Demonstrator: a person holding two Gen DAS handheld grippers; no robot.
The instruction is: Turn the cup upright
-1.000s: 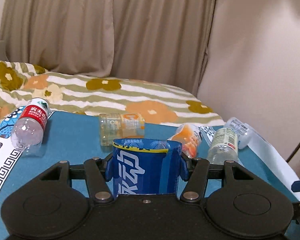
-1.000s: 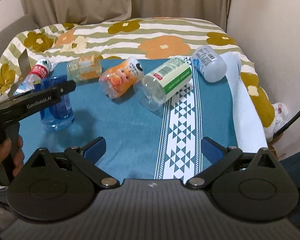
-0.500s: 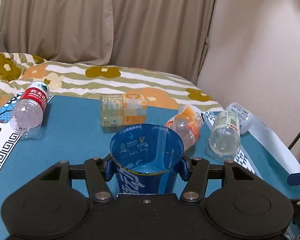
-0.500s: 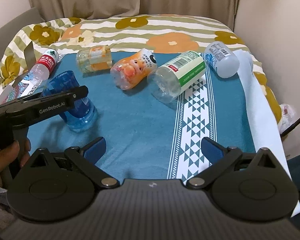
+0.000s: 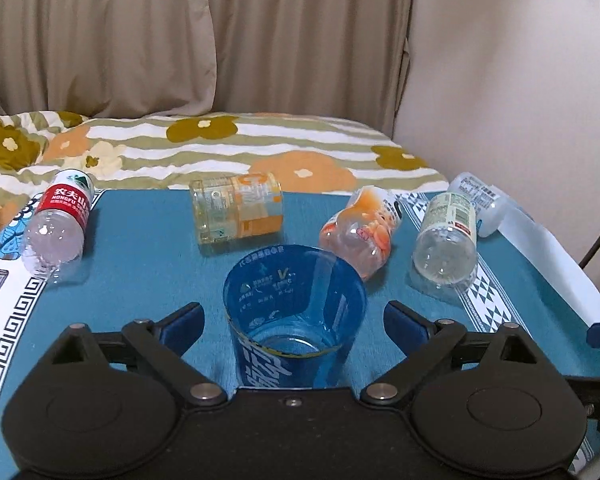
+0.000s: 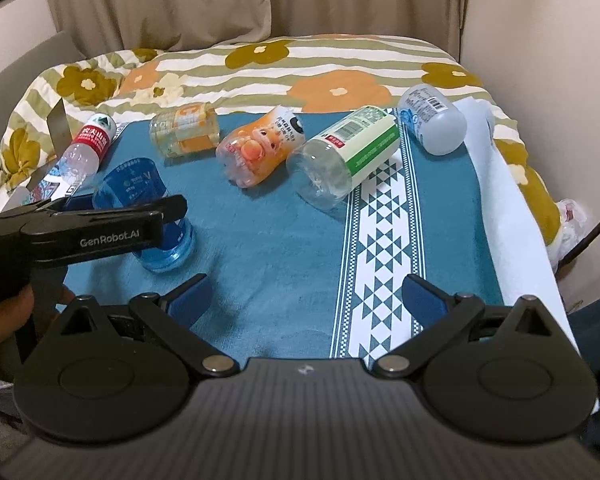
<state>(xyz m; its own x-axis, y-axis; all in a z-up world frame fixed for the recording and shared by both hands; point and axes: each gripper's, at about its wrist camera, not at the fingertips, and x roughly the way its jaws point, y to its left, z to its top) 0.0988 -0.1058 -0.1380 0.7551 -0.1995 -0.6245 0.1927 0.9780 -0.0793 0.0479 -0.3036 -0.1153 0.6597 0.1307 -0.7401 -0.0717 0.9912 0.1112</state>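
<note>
A clear blue plastic cup (image 5: 294,316) with white lettering stands upright on the teal cloth (image 5: 140,280), mouth up. My left gripper (image 5: 294,320) is open, its blue pads on either side of the cup with a gap on each side. The right wrist view shows the cup (image 6: 148,208) standing partly behind the left gripper's black body. My right gripper (image 6: 306,298) is open and empty, low over the teal cloth near the front edge.
Several empty bottles lie on their sides behind the cup: a red-labelled one (image 5: 58,224), a yellow-orange one (image 5: 238,212), an orange cartoon one (image 5: 360,232), a green-labelled one (image 5: 446,236) and a white one (image 5: 480,204). A floral bedspread (image 5: 220,148) lies beyond.
The left gripper has opened and let go of the cup, which now stands upright on the cloth. The left camera has tipped down. The right gripper stayed open.
</note>
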